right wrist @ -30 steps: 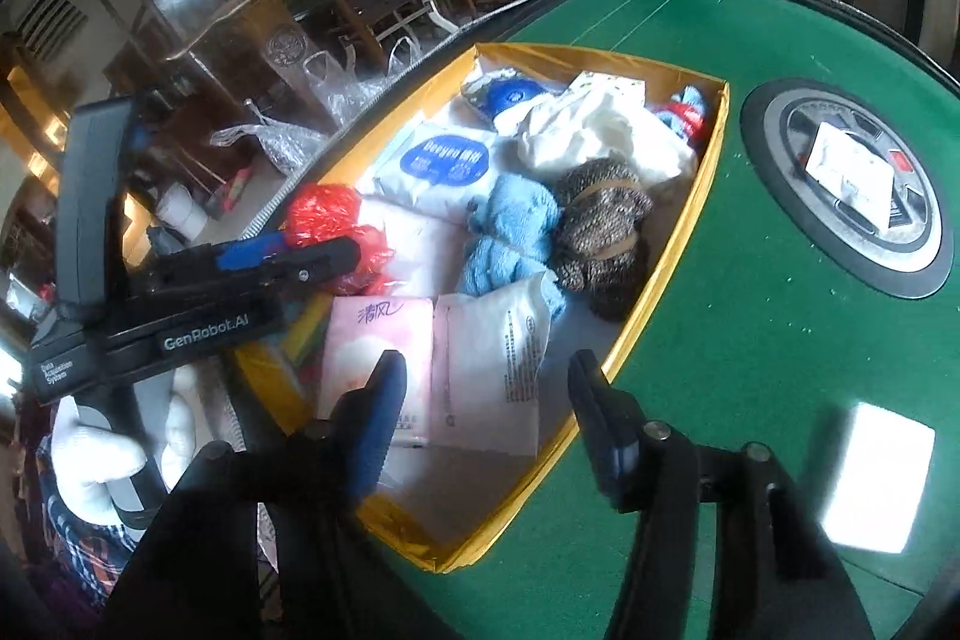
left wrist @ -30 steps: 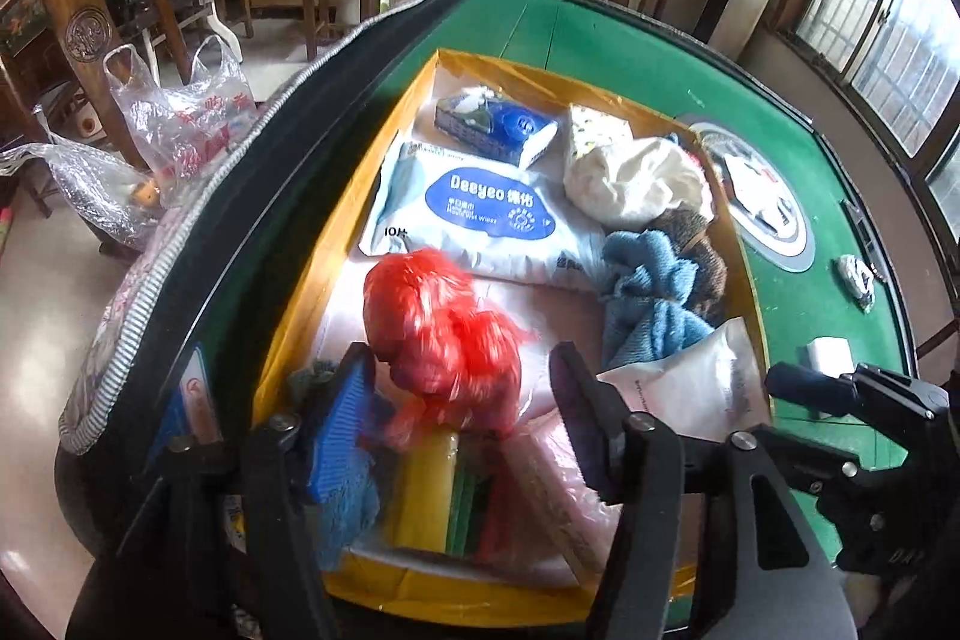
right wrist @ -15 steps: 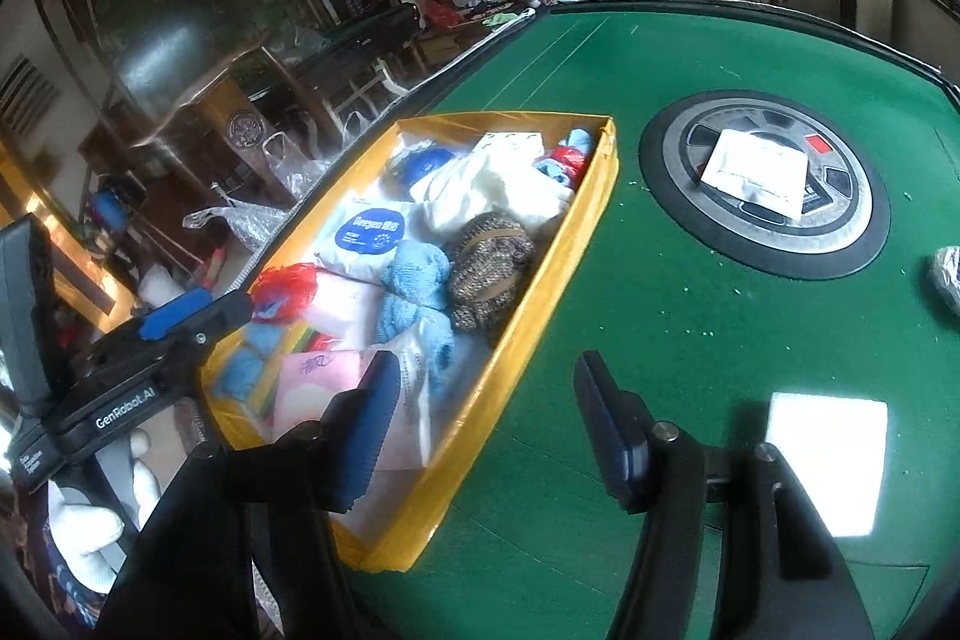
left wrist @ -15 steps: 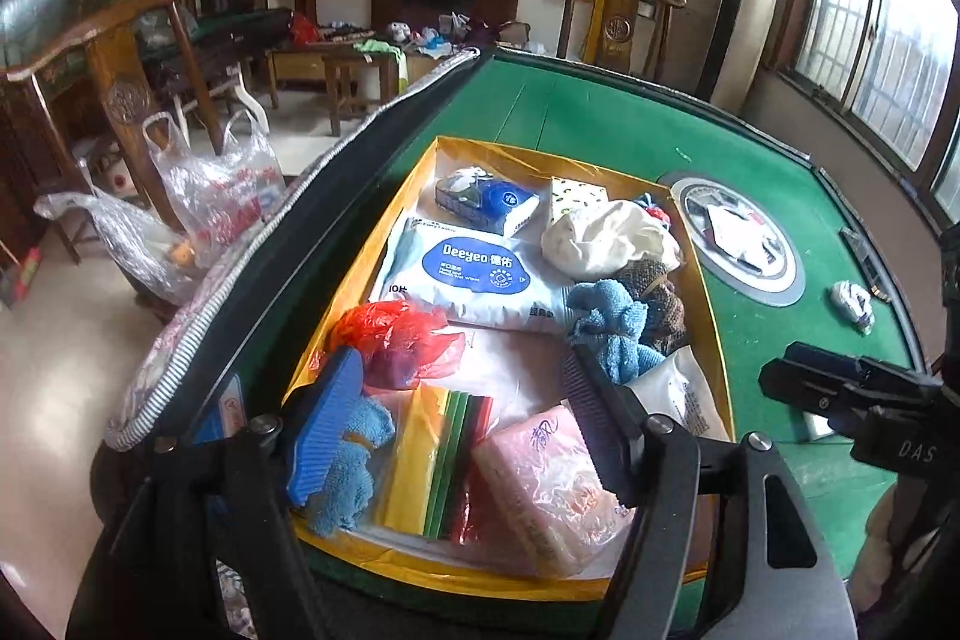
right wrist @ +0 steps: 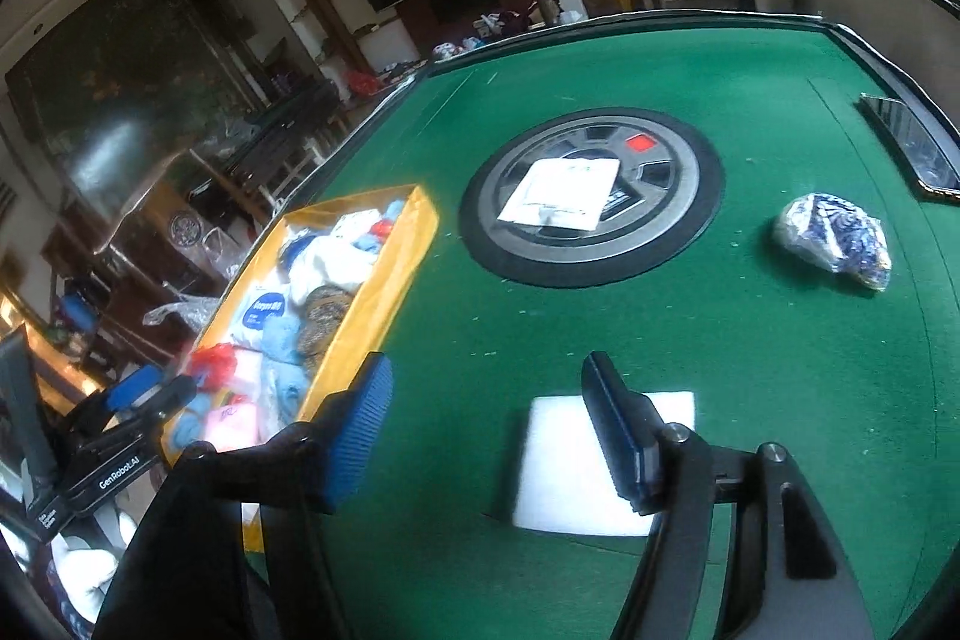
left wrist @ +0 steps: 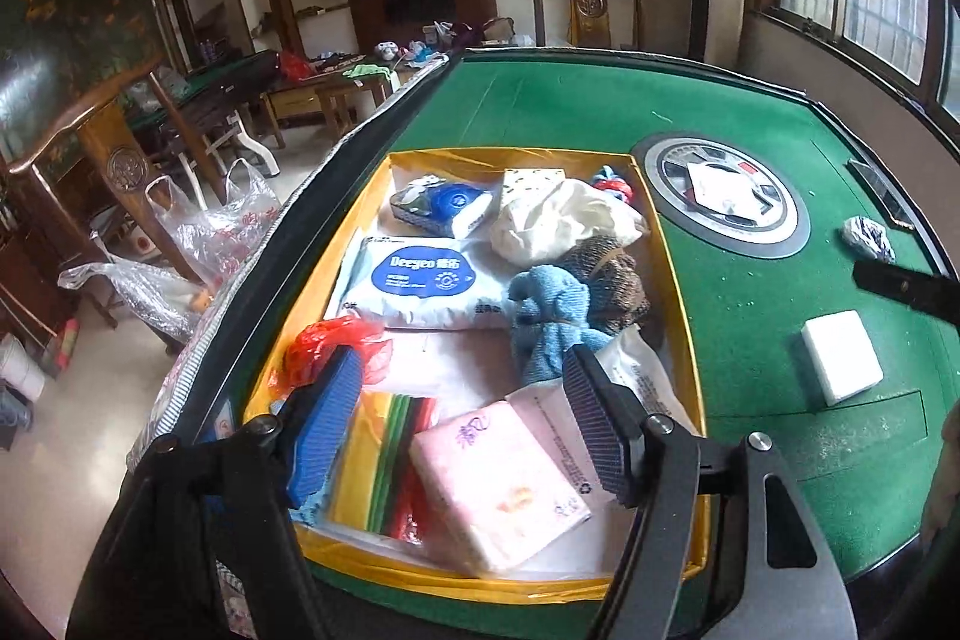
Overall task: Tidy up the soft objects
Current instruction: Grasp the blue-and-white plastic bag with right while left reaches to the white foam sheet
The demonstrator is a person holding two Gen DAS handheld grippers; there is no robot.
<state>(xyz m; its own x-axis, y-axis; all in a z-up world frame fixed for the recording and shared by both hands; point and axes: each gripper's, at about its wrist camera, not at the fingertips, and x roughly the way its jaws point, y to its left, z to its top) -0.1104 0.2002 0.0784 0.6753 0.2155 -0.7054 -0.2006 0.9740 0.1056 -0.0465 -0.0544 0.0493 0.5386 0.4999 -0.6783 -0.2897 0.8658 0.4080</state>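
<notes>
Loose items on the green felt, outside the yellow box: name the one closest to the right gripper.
The flat white rectangular block: it lies directly beneath the right gripper, whose empty jaws are opening; the blue-and-white crumpled packet lies farther off.

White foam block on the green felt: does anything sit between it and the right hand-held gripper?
Nothing visible does. The right hand-held gripper hangs just short of the white foam block with its jaws opening and nothing between them. Only bare green table lies around the block; the yellow box stands off to the side.
</notes>
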